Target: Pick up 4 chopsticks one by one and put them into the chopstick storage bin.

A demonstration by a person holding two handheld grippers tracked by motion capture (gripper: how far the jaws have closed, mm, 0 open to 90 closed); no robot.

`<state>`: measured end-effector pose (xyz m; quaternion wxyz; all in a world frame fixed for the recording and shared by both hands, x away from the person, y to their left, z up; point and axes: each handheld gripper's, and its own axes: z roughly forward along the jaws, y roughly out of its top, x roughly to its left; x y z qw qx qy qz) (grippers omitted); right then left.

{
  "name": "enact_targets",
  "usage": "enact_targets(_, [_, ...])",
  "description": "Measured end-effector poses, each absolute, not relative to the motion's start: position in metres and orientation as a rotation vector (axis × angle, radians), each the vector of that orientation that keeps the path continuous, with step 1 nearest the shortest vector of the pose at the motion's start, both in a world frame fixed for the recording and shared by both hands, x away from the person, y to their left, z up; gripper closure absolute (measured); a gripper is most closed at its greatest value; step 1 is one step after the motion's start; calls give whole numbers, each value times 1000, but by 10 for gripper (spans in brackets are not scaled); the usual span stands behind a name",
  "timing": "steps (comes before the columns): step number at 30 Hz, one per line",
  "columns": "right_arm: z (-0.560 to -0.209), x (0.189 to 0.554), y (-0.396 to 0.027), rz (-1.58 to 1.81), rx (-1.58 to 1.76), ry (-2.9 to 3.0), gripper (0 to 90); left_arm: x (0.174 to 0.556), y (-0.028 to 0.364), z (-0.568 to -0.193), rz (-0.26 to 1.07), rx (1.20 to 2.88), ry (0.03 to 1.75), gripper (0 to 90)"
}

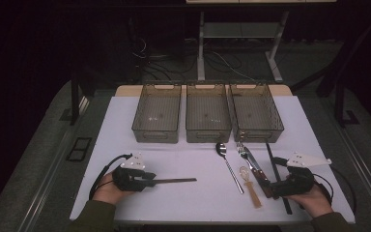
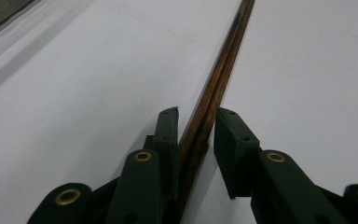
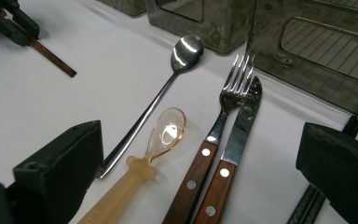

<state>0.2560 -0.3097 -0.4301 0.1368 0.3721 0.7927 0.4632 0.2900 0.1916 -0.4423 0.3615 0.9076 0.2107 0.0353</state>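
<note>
My left gripper (image 1: 150,182) lies low on the white table (image 1: 193,203) at the front left. A pair of brown wooden chopsticks (image 1: 176,181) runs out to the right from between its jaws. In the left gripper view (image 2: 193,122) the chopsticks (image 2: 223,70) lie against the left pad, and a thin gap shows at the right pad. My right gripper (image 1: 269,186) rests at the front right, open wide (image 3: 200,177). Between its jaws lie a clear amber plastic spoon (image 3: 165,135), a wood-handled fork (image 3: 228,100) and a wood-handled knife (image 3: 242,123).
Three smoky transparent bins (image 1: 157,113) (image 1: 207,113) (image 1: 256,113) stand side by side at the back. A metal spoon (image 1: 228,164) lies left of the fork (image 1: 243,151). Black chopsticks (image 1: 274,166) lie to the right of the knife (image 1: 254,165).
</note>
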Motion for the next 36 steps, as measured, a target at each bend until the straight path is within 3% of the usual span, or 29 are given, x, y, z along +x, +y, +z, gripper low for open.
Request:
enact_targets(9, [-430, 256, -310, 1339, 1077, 2294, 8, 290, 191, -440, 75, 2345, 564, 758])
enact_targets(20, [-430, 256, -310, 1341, 1079, 2292, 8, 283, 192, -439, 85, 2357, 570, 763])
enact_targets(36, [-430, 256, -310, 1342, 1077, 2293, 8, 293, 210, -440, 196, 2323, 687, 763])
